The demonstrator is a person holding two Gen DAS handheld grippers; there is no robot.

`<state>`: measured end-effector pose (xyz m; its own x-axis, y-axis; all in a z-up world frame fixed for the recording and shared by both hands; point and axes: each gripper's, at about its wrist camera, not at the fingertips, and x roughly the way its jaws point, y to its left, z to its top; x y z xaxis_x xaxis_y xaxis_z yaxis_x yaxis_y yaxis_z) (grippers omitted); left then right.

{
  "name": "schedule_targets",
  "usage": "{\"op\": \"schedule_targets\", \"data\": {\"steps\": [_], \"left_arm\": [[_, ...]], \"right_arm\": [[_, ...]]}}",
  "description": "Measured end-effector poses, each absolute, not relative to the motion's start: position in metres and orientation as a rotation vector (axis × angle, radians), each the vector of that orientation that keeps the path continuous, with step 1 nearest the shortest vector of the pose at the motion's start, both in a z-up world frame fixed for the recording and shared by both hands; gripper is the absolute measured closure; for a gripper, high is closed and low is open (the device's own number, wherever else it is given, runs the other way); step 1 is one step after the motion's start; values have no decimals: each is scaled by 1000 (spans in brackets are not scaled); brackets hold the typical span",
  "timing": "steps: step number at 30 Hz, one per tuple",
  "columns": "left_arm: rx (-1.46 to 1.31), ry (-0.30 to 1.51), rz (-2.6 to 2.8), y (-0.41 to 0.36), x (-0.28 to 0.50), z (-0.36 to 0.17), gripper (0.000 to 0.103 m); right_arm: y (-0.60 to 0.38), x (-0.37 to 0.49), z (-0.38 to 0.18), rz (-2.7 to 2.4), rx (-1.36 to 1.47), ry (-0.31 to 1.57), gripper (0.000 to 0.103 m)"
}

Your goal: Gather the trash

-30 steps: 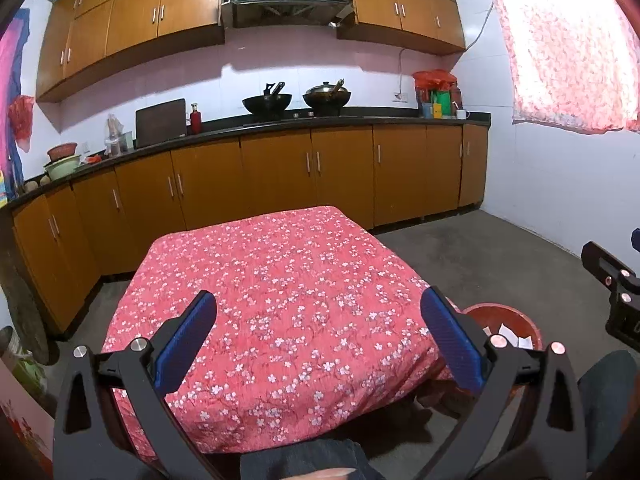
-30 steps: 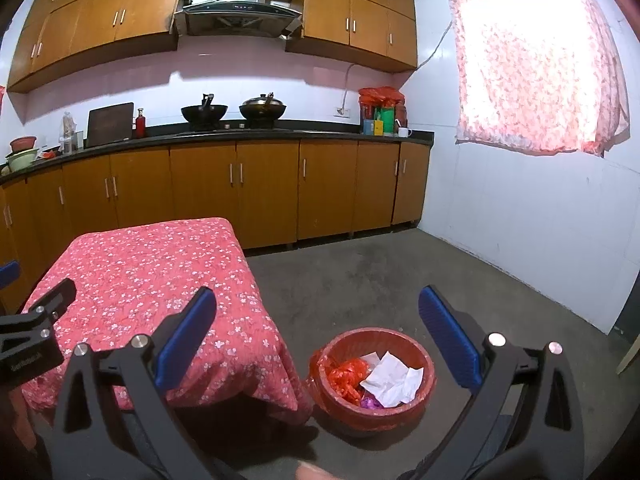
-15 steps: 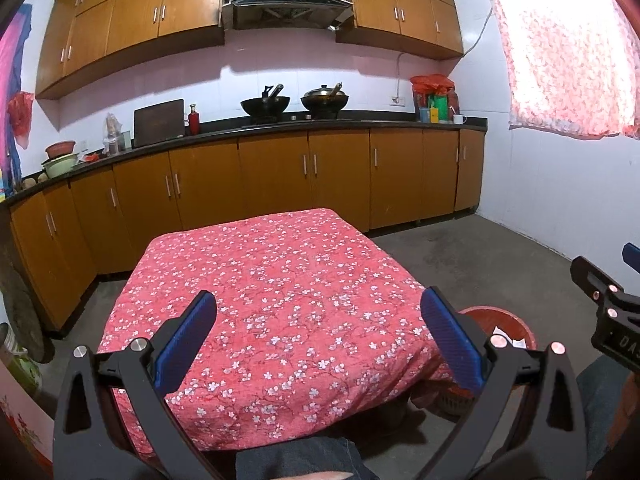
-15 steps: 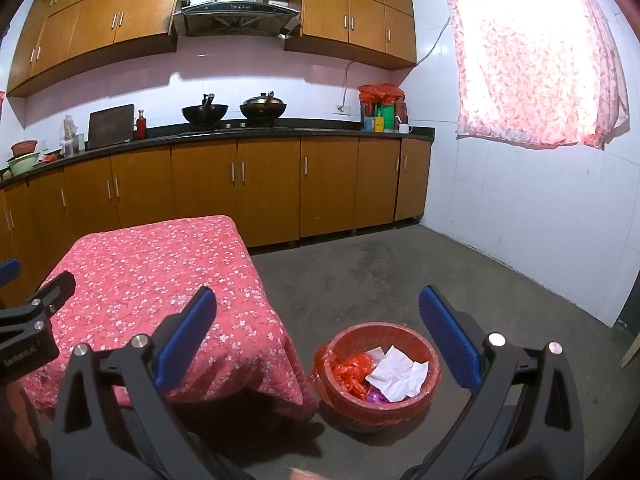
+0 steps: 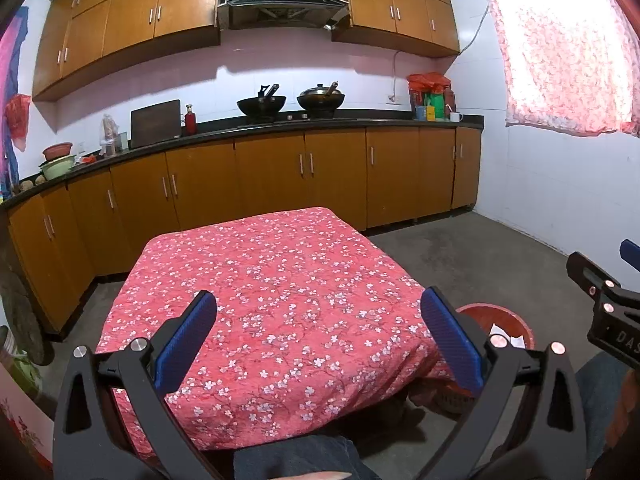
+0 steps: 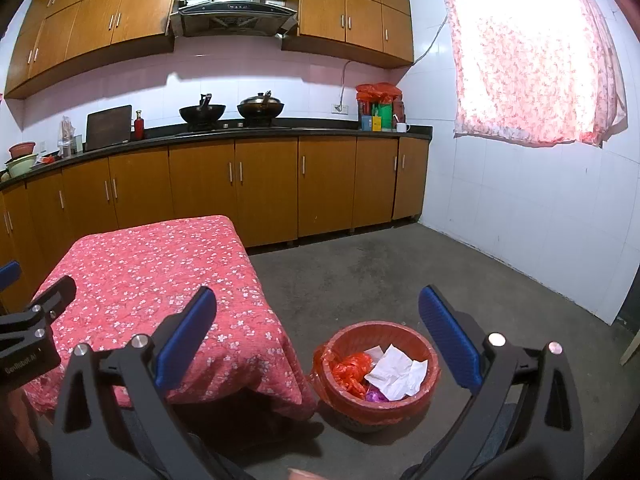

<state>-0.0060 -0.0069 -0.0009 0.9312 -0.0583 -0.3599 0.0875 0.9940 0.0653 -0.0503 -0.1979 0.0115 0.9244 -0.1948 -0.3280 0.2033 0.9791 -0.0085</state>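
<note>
Two grippers (image 5: 318, 336) (image 6: 316, 334), one table (image 5: 280, 280) with a red flowered cloth, one red bin (image 6: 376, 376) with paper and plastic trash, two woks (image 6: 202, 113) (image 6: 261, 109), one curtain (image 6: 528, 64) and one white mug (image 6: 401, 127) are counted.

Matt cloth table cover (image 5: 276, 292) — perhaps quilted

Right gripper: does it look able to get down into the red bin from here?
Probably yes. The right gripper is open, holds nothing, and the bin sits uncovered on the floor just beyond its fingers, beside the table.
</note>
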Motion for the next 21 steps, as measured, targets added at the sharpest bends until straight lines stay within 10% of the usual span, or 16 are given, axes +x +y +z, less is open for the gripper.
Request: {"op": "schedule_targets", "data": {"steps": [21], "left_arm": [[81,371,-82,-8,-5,-2,2]], "right_arm": [[-200,-51,12,-203,27,333,4]]}}
